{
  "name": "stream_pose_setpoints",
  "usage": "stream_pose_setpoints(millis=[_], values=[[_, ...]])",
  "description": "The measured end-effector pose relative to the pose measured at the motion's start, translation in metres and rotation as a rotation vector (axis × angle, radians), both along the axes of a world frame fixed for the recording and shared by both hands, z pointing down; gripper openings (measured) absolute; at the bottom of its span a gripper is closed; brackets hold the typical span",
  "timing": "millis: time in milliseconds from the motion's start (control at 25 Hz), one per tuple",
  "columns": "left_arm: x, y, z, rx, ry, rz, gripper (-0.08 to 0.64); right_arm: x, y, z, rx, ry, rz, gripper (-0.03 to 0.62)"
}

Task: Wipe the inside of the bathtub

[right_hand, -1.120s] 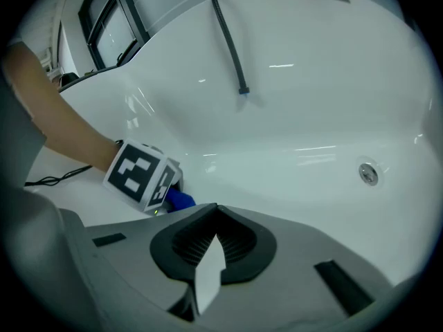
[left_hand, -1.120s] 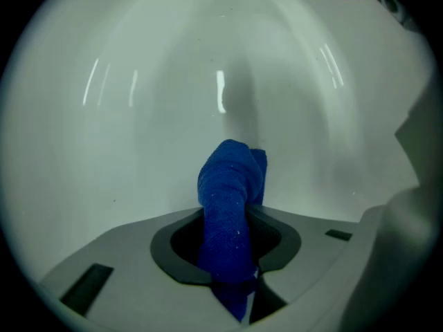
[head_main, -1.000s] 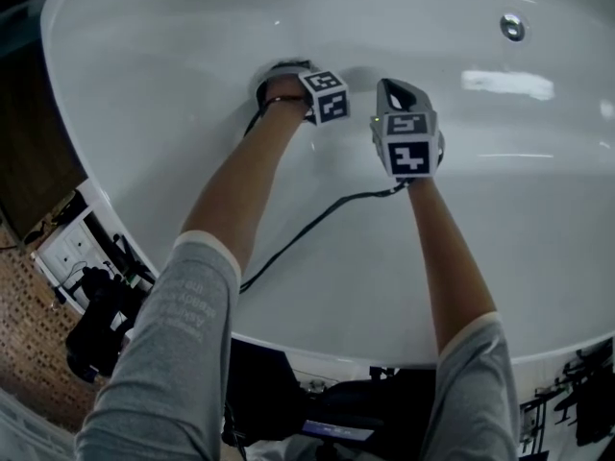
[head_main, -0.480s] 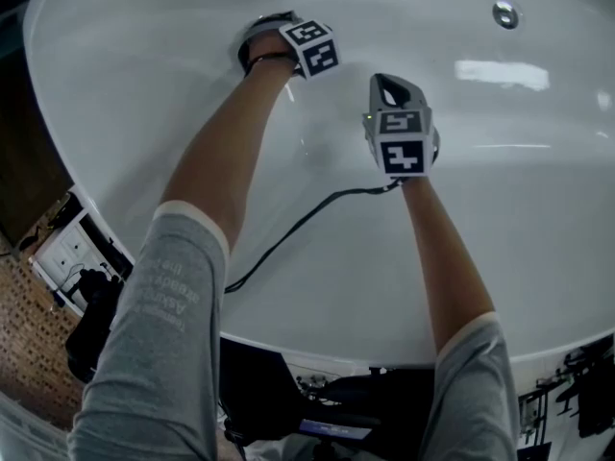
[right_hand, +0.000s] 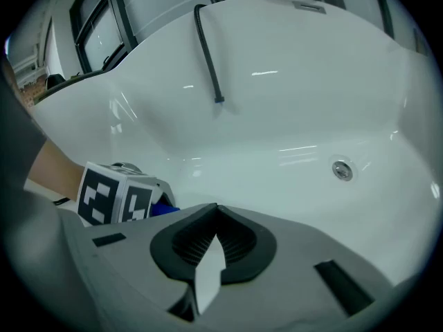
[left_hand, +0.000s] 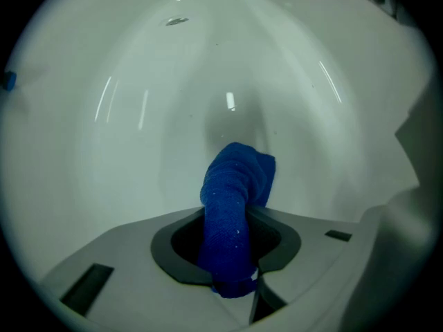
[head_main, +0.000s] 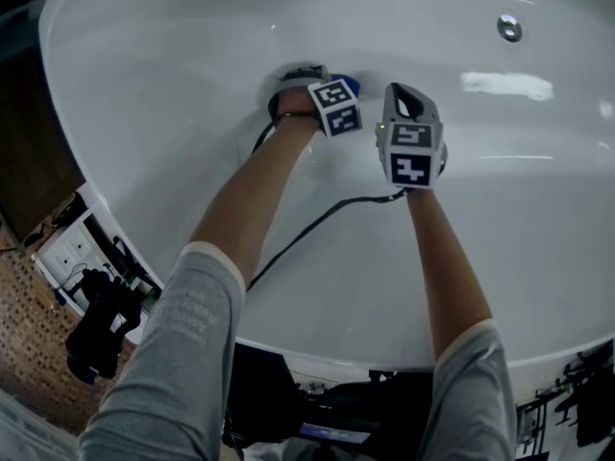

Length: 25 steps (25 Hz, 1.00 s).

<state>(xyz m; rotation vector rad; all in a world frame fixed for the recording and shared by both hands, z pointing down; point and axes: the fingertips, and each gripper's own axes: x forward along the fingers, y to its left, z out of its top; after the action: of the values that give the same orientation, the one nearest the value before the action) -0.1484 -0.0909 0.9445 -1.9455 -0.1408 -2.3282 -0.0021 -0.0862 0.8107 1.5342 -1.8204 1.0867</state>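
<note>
Left gripper (left_hand: pixel 232 258): its jaws are pinching a blue cloth (left_hand: pixel 235 185), which is sticking forward out of them as a rolled wad.
Cloth: its far end is reaching the tub (head_main: pixel 173 56) wall on the far left slope; whether it is touching is not clear. In the head view only a blue speck is showing, just beside the left gripper's cube (head_main: pixel 336 107).
Right gripper (right_hand: pixel 208 254): its jaws are pressed together with only a thin slit between them, holding nothing. It is hovering over the middle of the tub, just right of the left gripper and apart from it.
Tub: white and glossy, it is filling all three views.
Drain (head_main: pixel 509 28): it is sitting far right on the tub floor, well apart from both grippers.
Cable (head_main: pixel 307 229): black, it is trailing from the grippers toward the near left rim.
Hose (right_hand: pixel 208 47): black, it is hanging down the far wall in the right gripper view.
Arms: in grey sleeves, both are reaching in over the near rim.
</note>
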Motion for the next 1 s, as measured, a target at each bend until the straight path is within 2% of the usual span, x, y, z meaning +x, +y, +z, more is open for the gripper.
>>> stream_pose_setpoints(millis=[160, 280, 400, 520, 680, 800, 1000], values=[[0.023, -0.066, -0.008, 0.107, 0.056, -0.066, 0.123, 0.013, -0.002, 0.002, 0.014, 0.022, 0.026, 0.009], [0.037, -0.101, -0.012, 0.136, 0.062, -0.084, 0.123, 0.016, 0.001, 0.003, 0.014, 0.025, 0.028, 0.009], [0.047, -0.090, -0.015, 0.108, 0.052, -0.075, 0.121, 0.026, 0.001, 0.008, 0.005, 0.041, 0.046, 0.009], [0.060, -0.038, -0.012, 0.030, 0.065, -0.051, 0.120, 0.034, 0.008, 0.011, -0.020, 0.065, 0.057, 0.009], [0.066, 0.007, 0.004, -0.012, 0.061, 0.014, 0.120, 0.047, 0.020, 0.014, -0.049, 0.095, 0.088, 0.009], [0.072, -0.001, -0.004, -0.034, 0.079, -0.043, 0.123, 0.056, 0.025, 0.018, -0.058, 0.107, 0.113, 0.009], [0.108, -0.061, -0.010, 0.053, 0.119, -0.104, 0.123, 0.066, 0.030, 0.017, -0.063, 0.120, 0.135, 0.009]])
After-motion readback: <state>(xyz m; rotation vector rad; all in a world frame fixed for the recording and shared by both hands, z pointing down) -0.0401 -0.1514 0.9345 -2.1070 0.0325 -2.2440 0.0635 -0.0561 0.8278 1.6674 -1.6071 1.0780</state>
